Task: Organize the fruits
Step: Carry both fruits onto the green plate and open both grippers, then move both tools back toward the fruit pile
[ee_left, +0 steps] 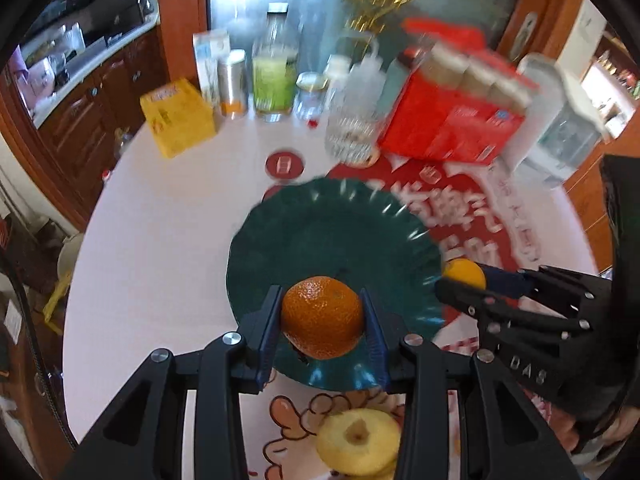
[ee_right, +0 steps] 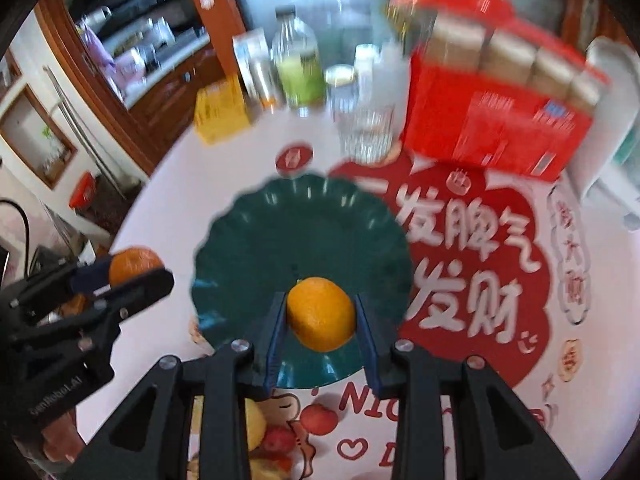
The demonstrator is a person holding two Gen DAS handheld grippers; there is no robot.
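My left gripper (ee_left: 321,297) is shut on a deep orange mandarin (ee_left: 320,322), which hangs over the near part of a dark green scalloped plate (ee_left: 320,236). My right gripper (ee_right: 320,300) is shut on a paler yellow-orange citrus fruit (ee_right: 322,316) above the same green plate (ee_right: 280,232). Each gripper shows in the other's view: the right gripper (ee_left: 464,280) with its yellow fruit (ee_left: 466,272) by the plate's right rim, and the left gripper (ee_right: 140,271) with its mandarin (ee_right: 134,264) left of the plate. The plate's centre is bare. A yellow apple (ee_left: 360,446) lies on the table below my left fingers.
The round white table (ee_left: 160,240) carries a red printed mat (ee_right: 480,260). Behind the plate stand a ribbed drinking glass (ee_left: 352,128), a red carton (ee_left: 452,120), a yellow box (ee_left: 178,118) and a bottle of green liquid (ee_left: 276,80). More fruit (ee_right: 276,440) lies near my right fingers.
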